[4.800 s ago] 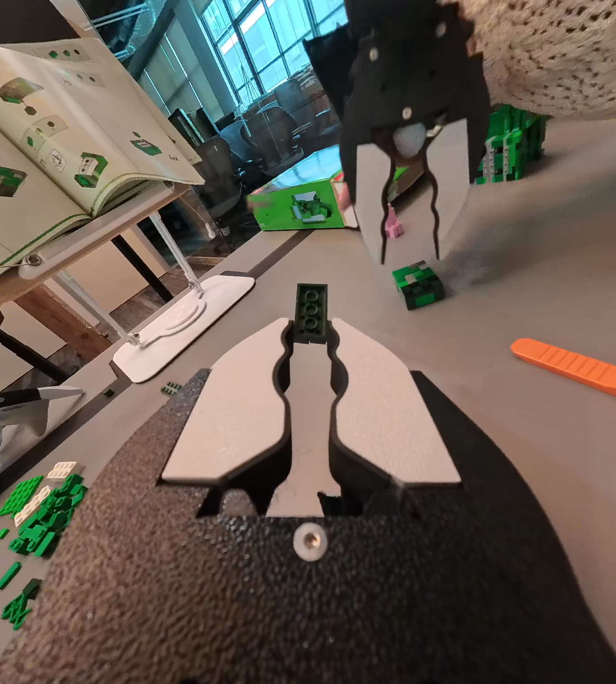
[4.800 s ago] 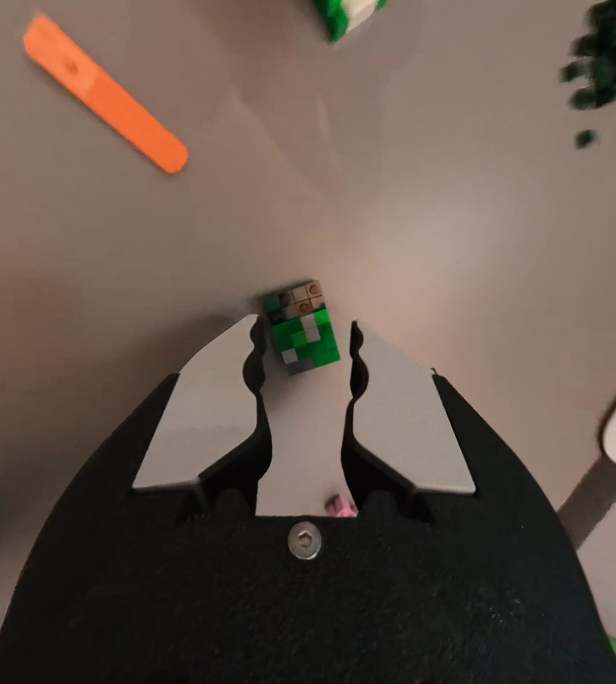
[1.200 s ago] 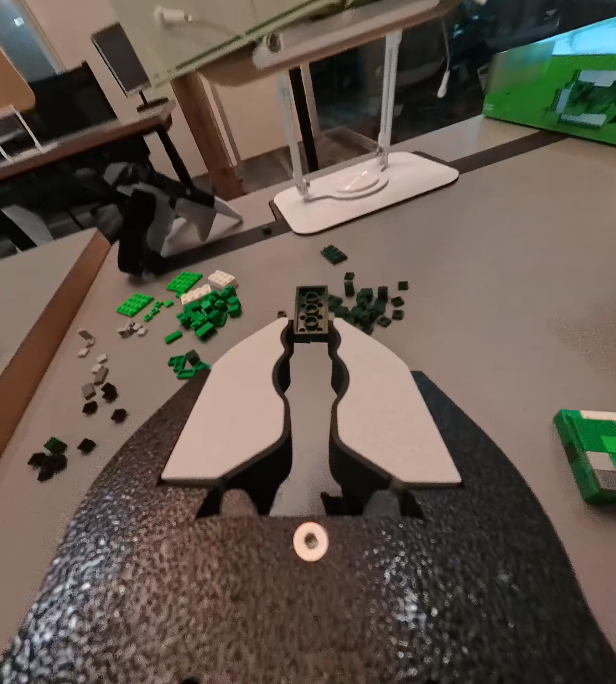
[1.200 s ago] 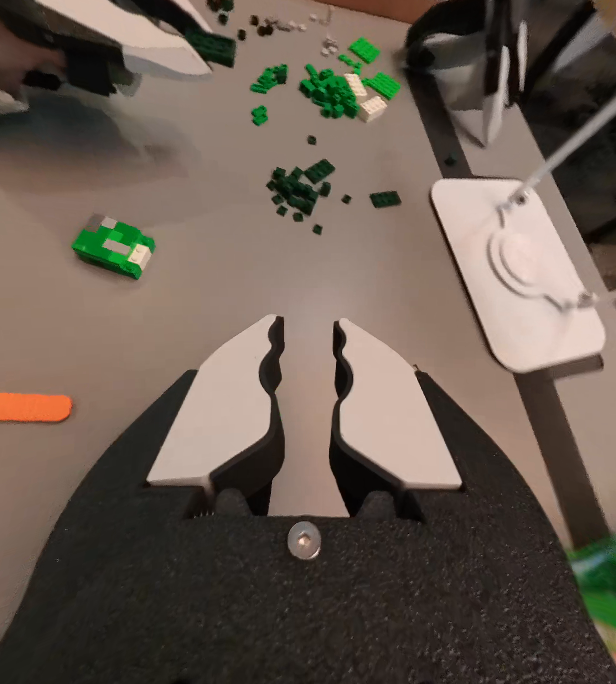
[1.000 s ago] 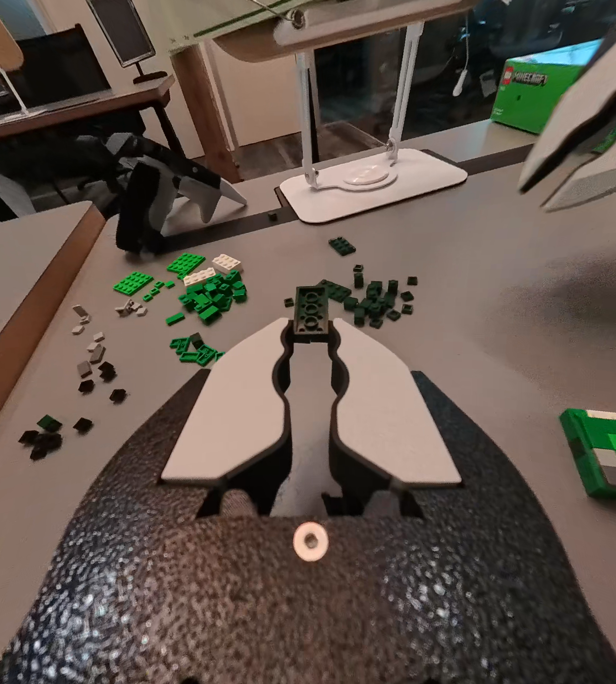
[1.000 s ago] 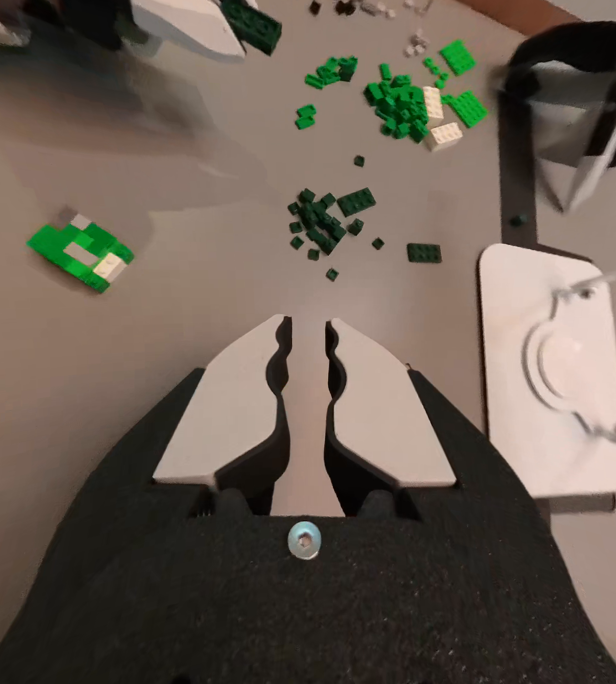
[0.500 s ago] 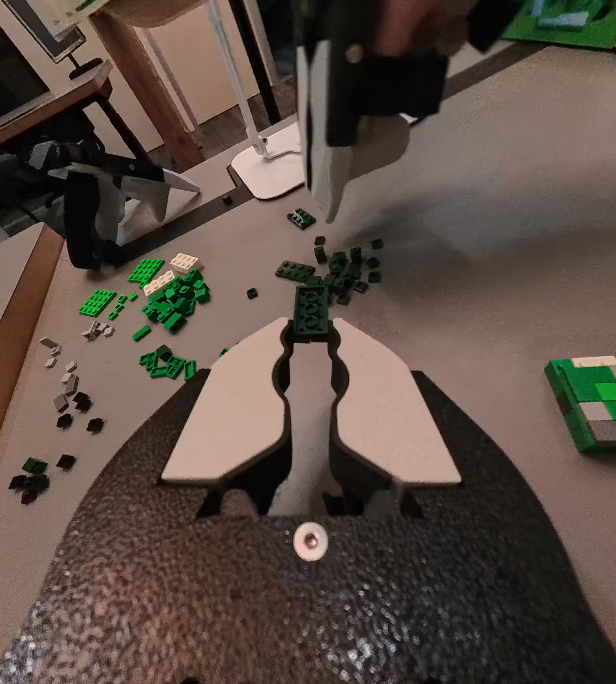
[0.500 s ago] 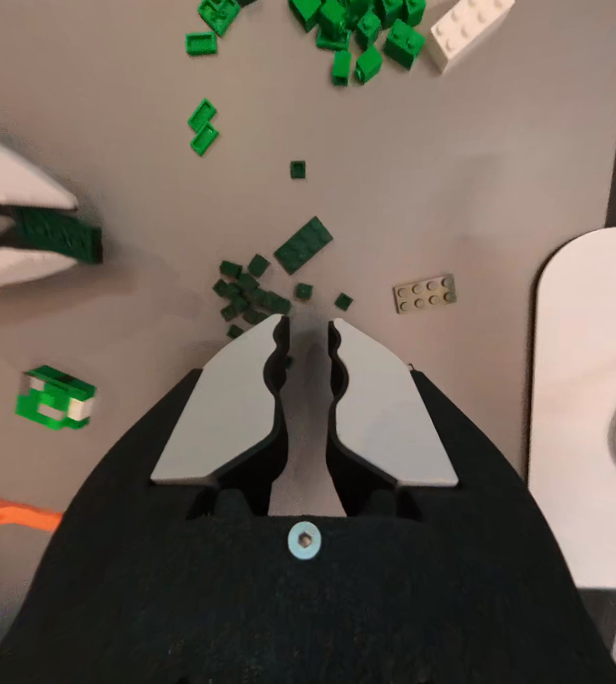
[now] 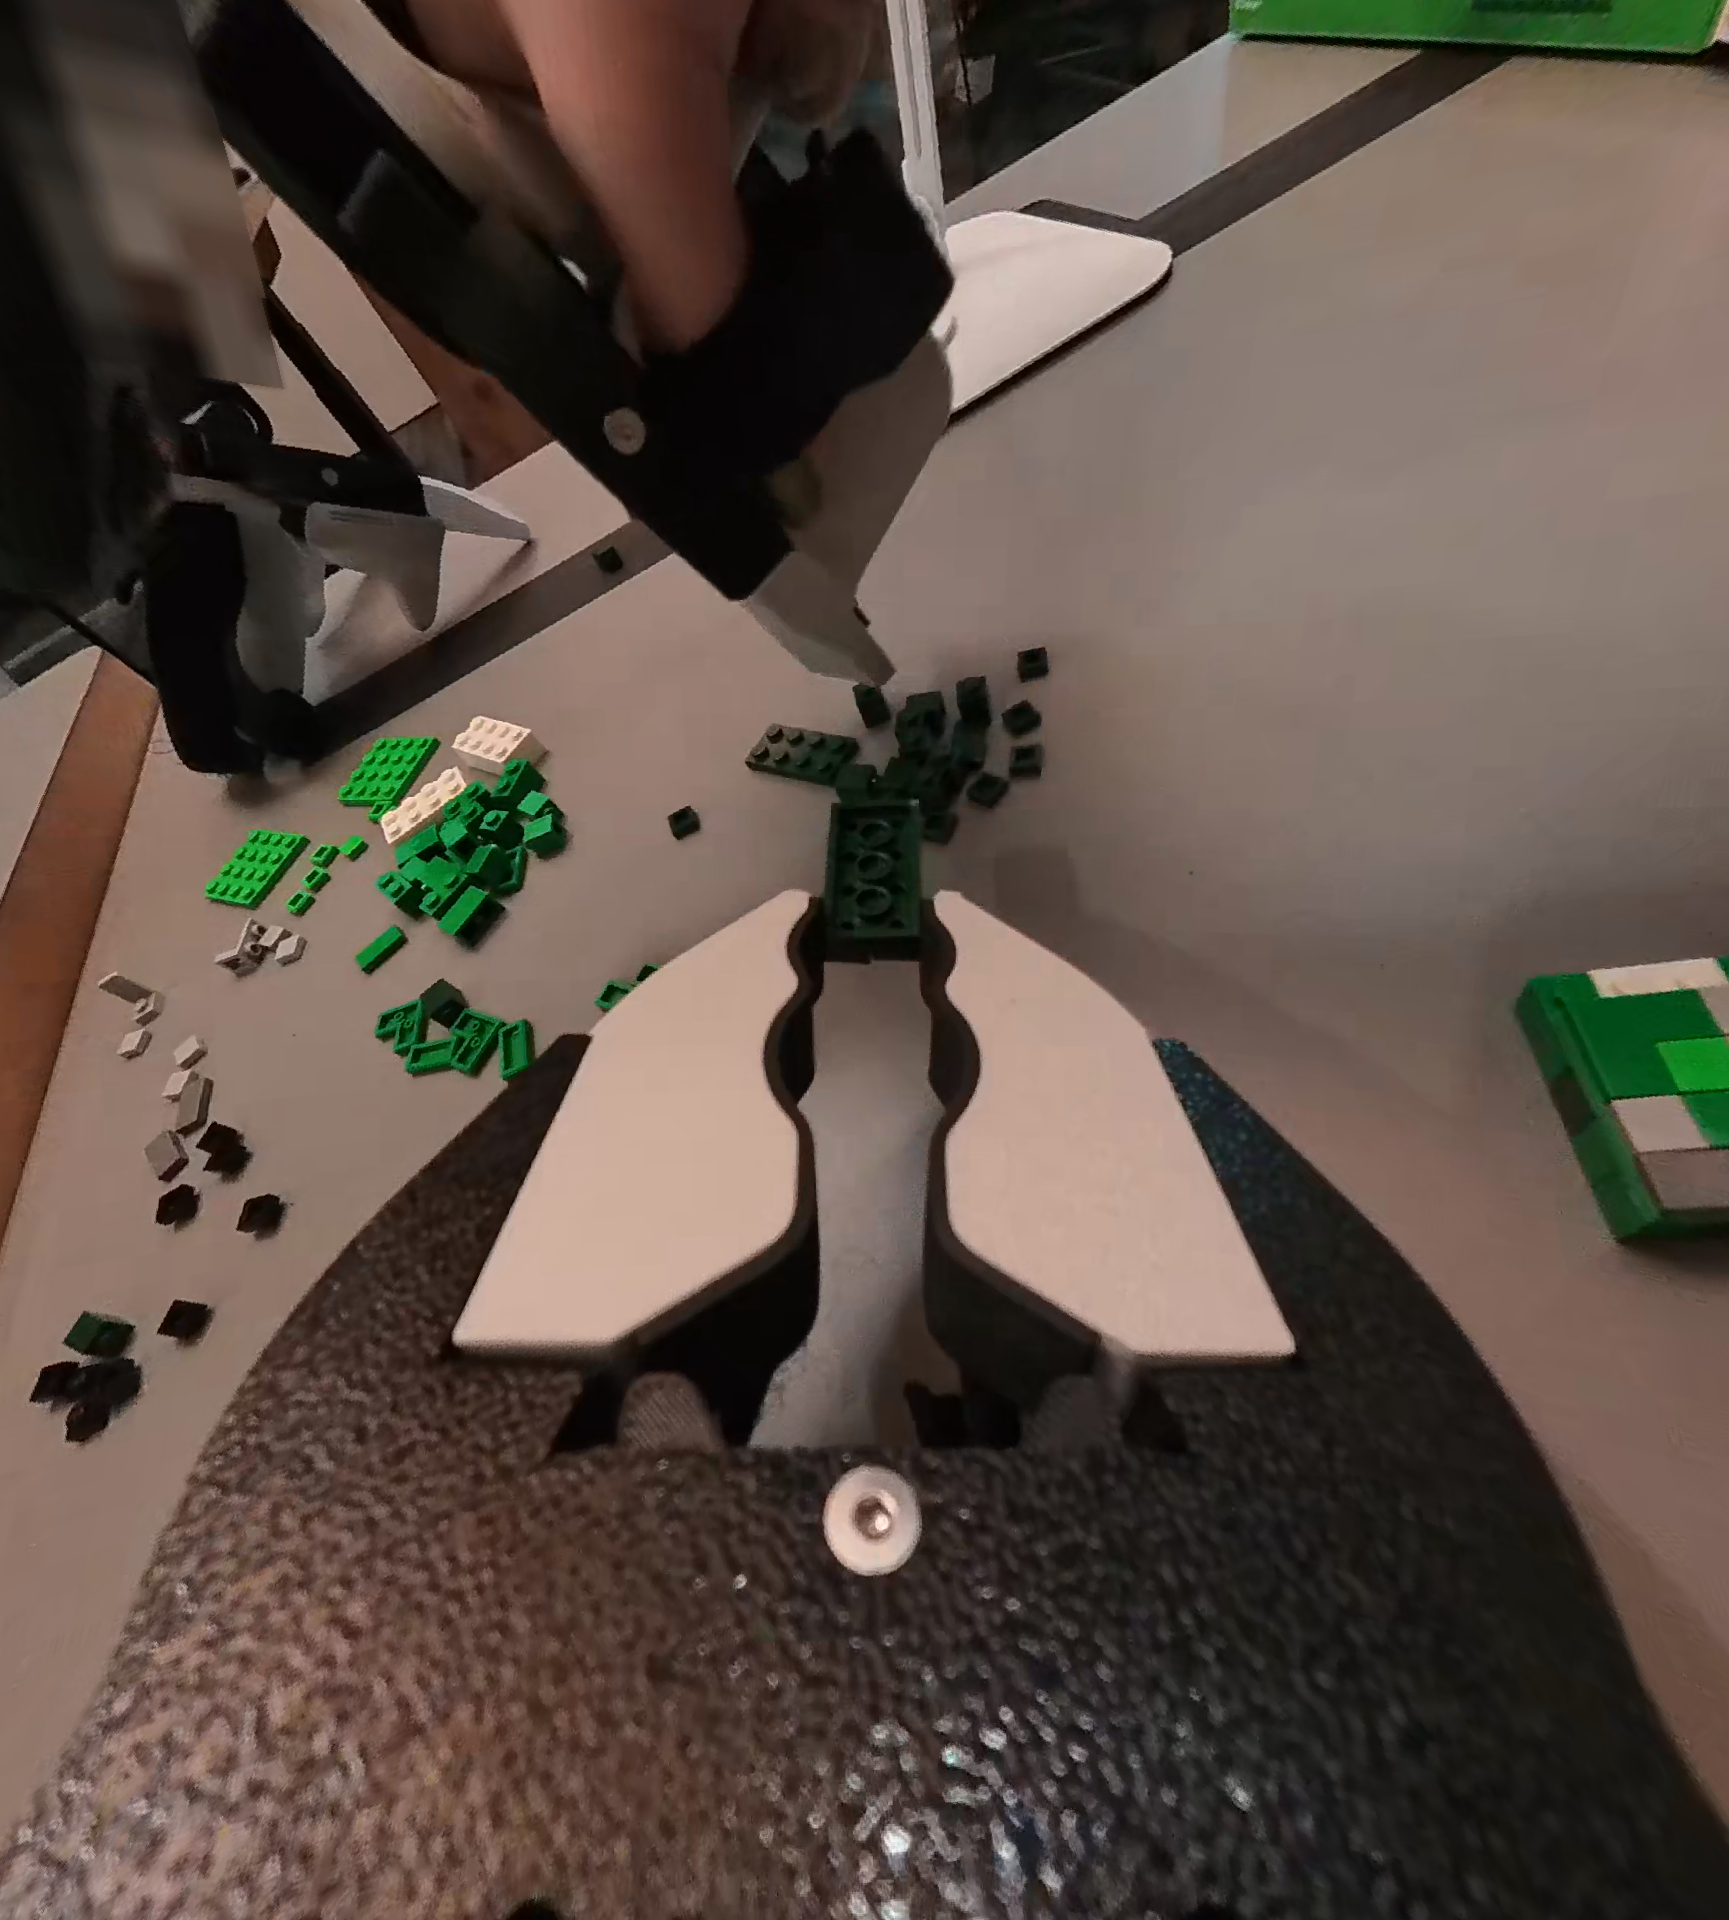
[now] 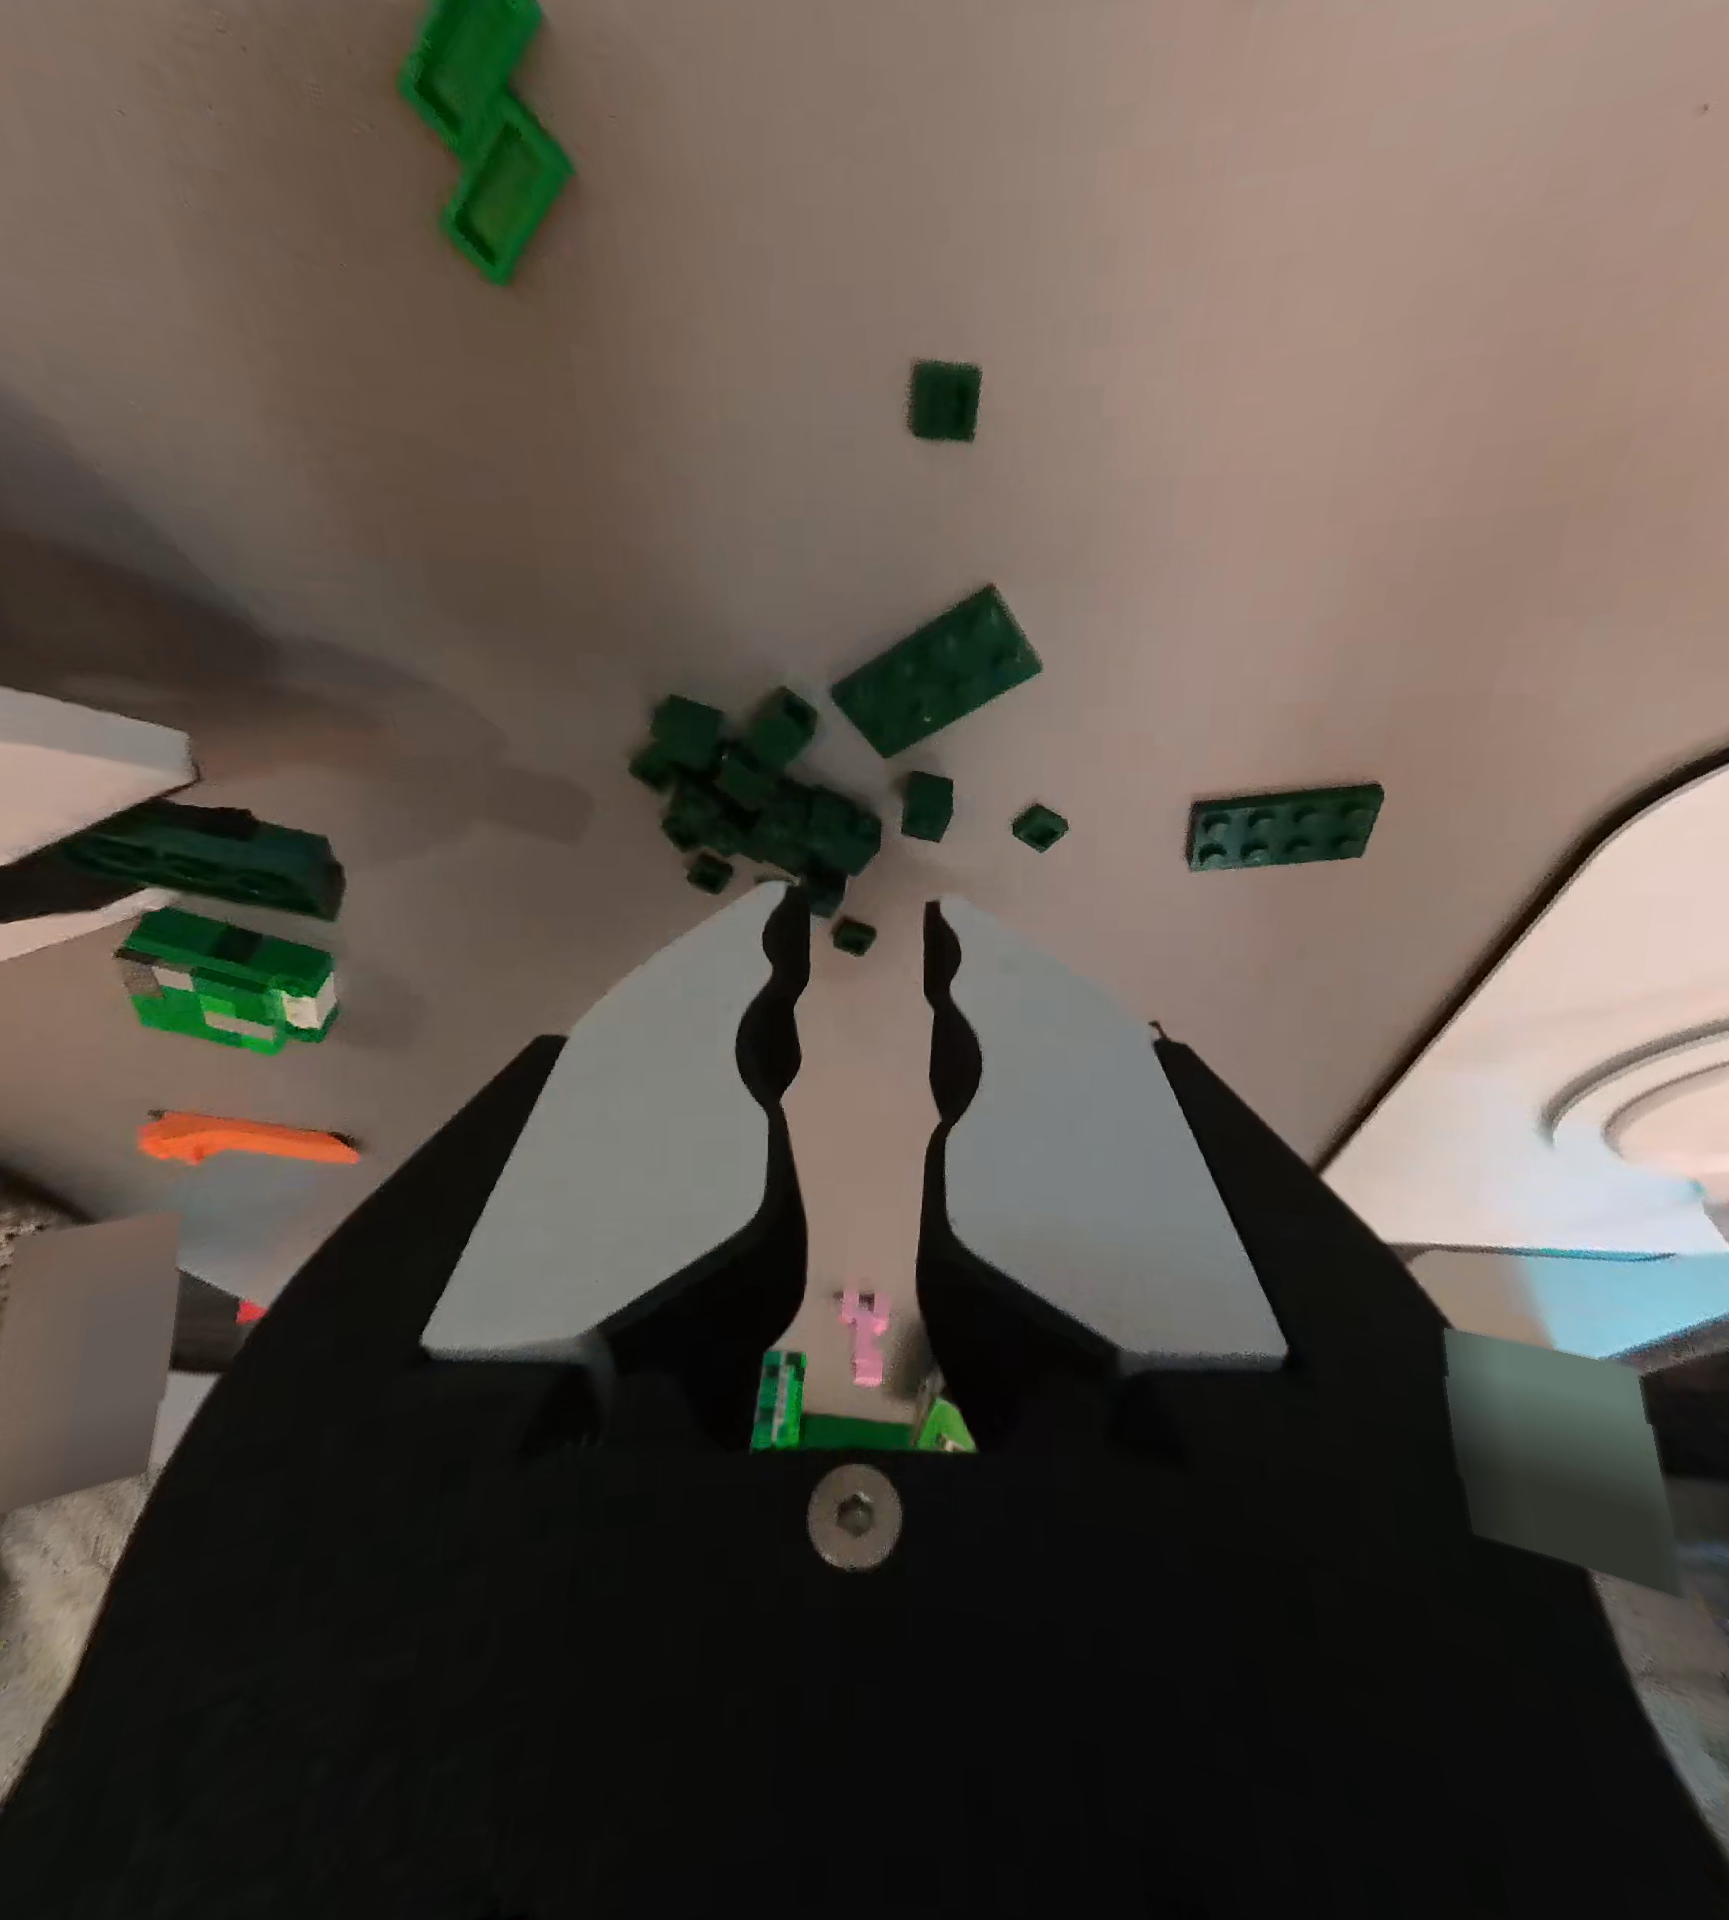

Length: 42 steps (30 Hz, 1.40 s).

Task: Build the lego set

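Observation:
My left gripper is shut on a dark green brick, studs down, held above the table. It also shows at the left of the right wrist view, with the brick. My right gripper is open, tips down just above a pile of small dark green pieces. One small dark green piece lies between its tips. In the left wrist view the right gripper reaches down to that pile. A built green, grey and white block lies at the right; it also shows in the right wrist view.
Bright green and white pieces and grey and black bits lie at the left. Two dark green plates lie by the pile. A white stand base, an orange brick separator and a spare gripper are nearby. My hands' fingertips stand some 9 cm from each other.
My right gripper has dropped down close to the dark green pile and its jaws have opened a little wider. My left gripper still holds the dark green brick, shifted slightly.

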Each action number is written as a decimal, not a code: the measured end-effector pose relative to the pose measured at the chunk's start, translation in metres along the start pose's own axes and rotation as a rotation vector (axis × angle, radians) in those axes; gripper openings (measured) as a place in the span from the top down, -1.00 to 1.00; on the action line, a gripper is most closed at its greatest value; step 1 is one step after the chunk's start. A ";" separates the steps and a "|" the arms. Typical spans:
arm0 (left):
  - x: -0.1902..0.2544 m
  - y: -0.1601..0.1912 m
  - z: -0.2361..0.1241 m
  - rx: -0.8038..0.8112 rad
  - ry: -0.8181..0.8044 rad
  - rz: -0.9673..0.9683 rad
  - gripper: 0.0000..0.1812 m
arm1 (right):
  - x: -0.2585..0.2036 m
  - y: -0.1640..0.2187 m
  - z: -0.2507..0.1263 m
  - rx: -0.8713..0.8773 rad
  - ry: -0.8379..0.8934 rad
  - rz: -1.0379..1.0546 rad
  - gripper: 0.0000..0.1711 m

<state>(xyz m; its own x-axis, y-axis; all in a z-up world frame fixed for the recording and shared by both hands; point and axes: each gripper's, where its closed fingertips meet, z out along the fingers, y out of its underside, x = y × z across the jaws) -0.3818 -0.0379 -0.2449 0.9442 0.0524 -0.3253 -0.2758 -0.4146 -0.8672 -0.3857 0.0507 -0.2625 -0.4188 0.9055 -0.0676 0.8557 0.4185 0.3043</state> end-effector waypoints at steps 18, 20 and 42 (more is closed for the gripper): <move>0.006 0.003 0.002 -0.023 0.004 0.061 0.80 | -0.014 -0.026 0.004 0.112 -0.136 0.121 0.77; 0.007 0.003 0.003 -0.027 0.006 0.070 0.80 | -0.014 -0.027 0.008 0.107 -0.141 0.153 0.75; 0.043 -0.034 -0.013 0.164 0.310 -0.138 0.80 | -0.068 0.032 -0.056 0.788 -0.231 0.028 0.91</move>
<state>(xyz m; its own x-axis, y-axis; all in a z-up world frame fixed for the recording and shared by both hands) -0.3292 -0.0335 -0.2244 0.9772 -0.1903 -0.0938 -0.1440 -0.2702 -0.9520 -0.3465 -0.0015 -0.1945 -0.3950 0.8718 -0.2896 0.8629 0.2440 -0.4425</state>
